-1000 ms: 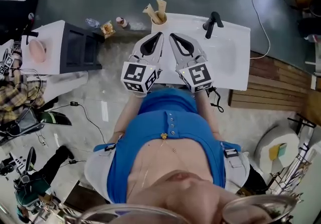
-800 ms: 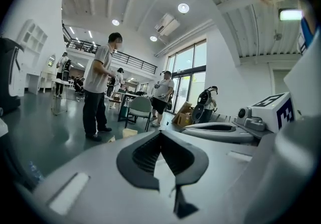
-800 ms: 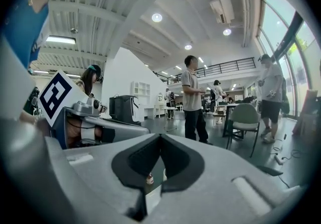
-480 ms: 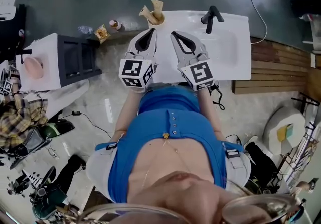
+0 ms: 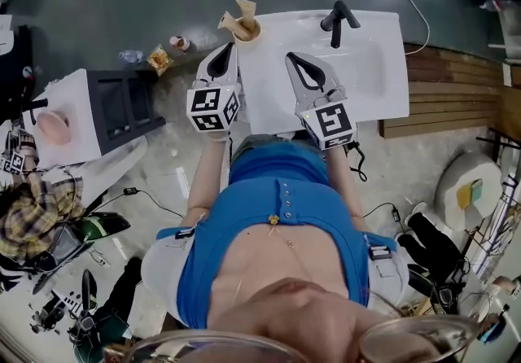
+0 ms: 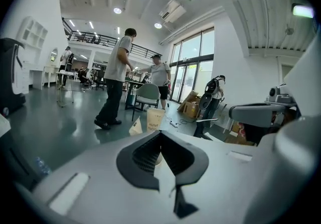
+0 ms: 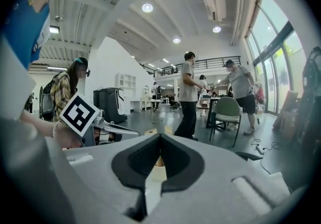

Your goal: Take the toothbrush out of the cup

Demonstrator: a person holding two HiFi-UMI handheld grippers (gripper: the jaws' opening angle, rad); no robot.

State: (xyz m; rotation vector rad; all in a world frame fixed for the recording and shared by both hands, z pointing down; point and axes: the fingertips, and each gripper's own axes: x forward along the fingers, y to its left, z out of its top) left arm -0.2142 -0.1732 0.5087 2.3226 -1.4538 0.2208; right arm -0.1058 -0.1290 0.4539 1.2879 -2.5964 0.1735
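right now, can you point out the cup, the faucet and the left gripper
cup [image 5: 248, 30], head view, on its rim
faucet [image 5: 337, 19], head view, on its black body
left gripper [image 5: 225, 49], head view, at the tips of its shut jaws

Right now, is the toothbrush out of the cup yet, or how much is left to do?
Nothing is done yet. The cup stands at the back left corner of the sink with the tan toothbrush standing in it. Both the left gripper and the right gripper are shut and empty, short of the cup. Left to do: open, grab the toothbrush, lift it out.
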